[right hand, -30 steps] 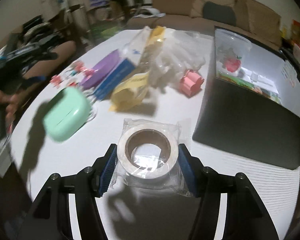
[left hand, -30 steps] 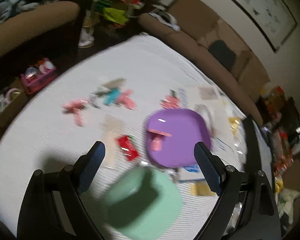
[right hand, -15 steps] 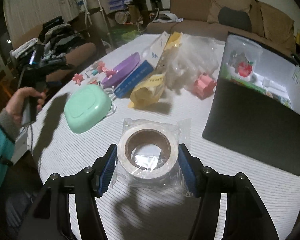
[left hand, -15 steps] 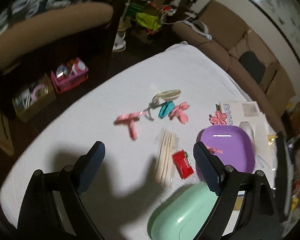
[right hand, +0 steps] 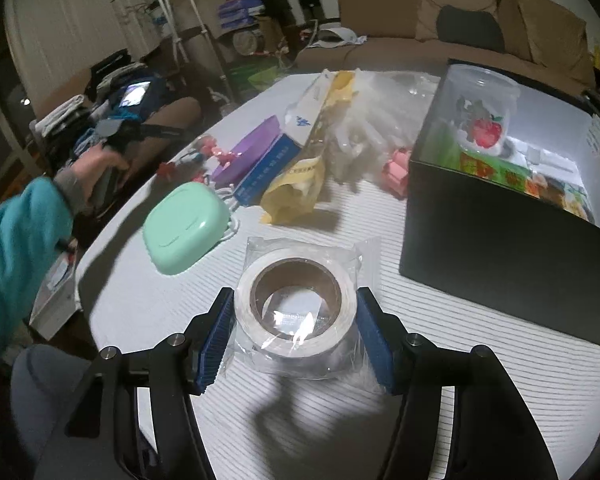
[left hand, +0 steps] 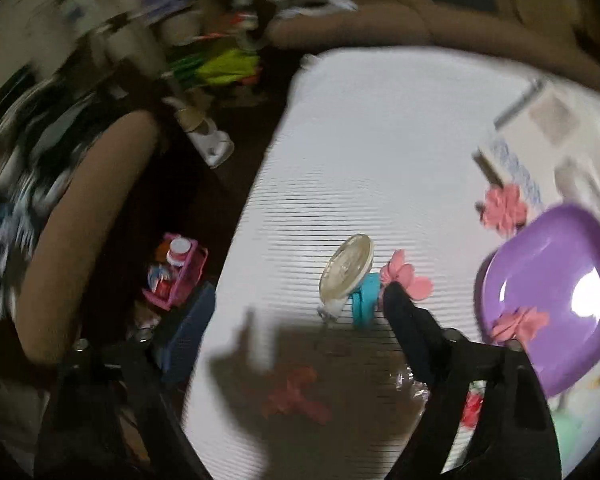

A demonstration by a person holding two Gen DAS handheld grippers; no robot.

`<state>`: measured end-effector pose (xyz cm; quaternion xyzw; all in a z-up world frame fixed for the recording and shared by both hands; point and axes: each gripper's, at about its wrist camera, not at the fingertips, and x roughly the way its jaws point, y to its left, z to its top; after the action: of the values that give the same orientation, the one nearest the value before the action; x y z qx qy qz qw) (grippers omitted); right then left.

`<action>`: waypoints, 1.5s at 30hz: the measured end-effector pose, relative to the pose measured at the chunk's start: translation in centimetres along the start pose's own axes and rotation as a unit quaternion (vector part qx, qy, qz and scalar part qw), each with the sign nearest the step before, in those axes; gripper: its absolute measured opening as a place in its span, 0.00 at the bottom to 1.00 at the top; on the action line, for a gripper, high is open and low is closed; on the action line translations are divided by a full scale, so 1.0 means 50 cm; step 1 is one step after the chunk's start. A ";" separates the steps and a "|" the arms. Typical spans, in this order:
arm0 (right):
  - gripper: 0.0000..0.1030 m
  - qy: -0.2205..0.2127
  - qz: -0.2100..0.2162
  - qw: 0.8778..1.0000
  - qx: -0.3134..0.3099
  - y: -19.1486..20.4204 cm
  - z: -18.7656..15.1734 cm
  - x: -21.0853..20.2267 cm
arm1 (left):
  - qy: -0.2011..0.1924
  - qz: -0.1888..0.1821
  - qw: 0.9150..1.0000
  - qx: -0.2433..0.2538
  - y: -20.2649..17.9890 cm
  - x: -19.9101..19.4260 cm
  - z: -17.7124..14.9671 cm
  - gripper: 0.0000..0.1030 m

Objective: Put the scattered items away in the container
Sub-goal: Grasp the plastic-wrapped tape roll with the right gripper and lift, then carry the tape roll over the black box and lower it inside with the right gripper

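Note:
My right gripper is shut on a roll of tape in a clear wrapper, held just above the white cloth. To its right stands the black box with a printed jar inside. My left gripper hangs over the table's left edge. Its jaws are closing with nothing pinched between them. A pink clip lies in its shadow below the gap. Ahead lie a cream oval piece, a teal clip and a pink flower clip. The view is blurred.
A mint case, a purple plate, a blue carton, a yellow bag and a clear plastic bag crowd the middle. A hand in a teal sleeve is at the left edge. A chair stands beside the table.
The mint case left the left gripper's fingers and now lies on the cloth. The left gripper swung left and rolled, towards the small clips. The right gripper kept hold of the tape.

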<state>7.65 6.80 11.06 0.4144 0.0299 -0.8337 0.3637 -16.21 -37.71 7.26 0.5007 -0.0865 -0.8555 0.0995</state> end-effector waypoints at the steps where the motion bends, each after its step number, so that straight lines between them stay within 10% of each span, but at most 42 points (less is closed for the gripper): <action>1: 0.61 0.001 0.004 1.000 0.001 -0.001 0.002 0.001 | 0.005 -0.013 1.000 0.027 -0.008 0.006 0.005 0.70; 6: 0.61 0.006 0.014 1.000 0.010 -0.007 0.004 0.004 | 0.029 -0.041 0.995 0.086 -0.054 0.051 0.008 0.65; 8: 0.61 0.009 0.010 1.000 0.008 -0.007 0.002 0.005 | 0.054 -0.038 0.993 0.096 -0.065 0.086 0.007 0.37; 17: 0.61 0.005 0.014 1.000 0.003 0.000 0.007 0.003 | 0.051 -0.098 0.993 0.029 -0.045 0.096 -0.004 0.35; 23: 0.61 -0.021 0.020 1.000 0.009 -0.007 0.017 -0.030 | 0.004 -0.145 0.989 -0.020 -0.039 -0.031 -0.020 0.35; 29: 0.61 -0.080 0.009 0.996 0.041 -0.059 0.056 -0.146 | -0.052 -0.258 0.964 -0.038 -0.084 -0.254 -0.010 0.35; 37: 0.61 -0.069 -0.104 0.988 0.092 -0.306 0.194 -0.308 | -0.053 -0.411 0.910 0.021 -0.353 -0.420 0.083 0.35; 45: 0.61 0.037 -0.132 0.979 0.150 -0.550 0.379 -0.140 | -0.044 -0.459 0.886 0.048 -0.604 -0.438 0.183 0.35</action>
<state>-19.69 24.38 21.54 0.4874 -0.0275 -0.8533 0.1831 -16.24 -2.48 22.60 0.4500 0.1081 -0.8217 -0.3325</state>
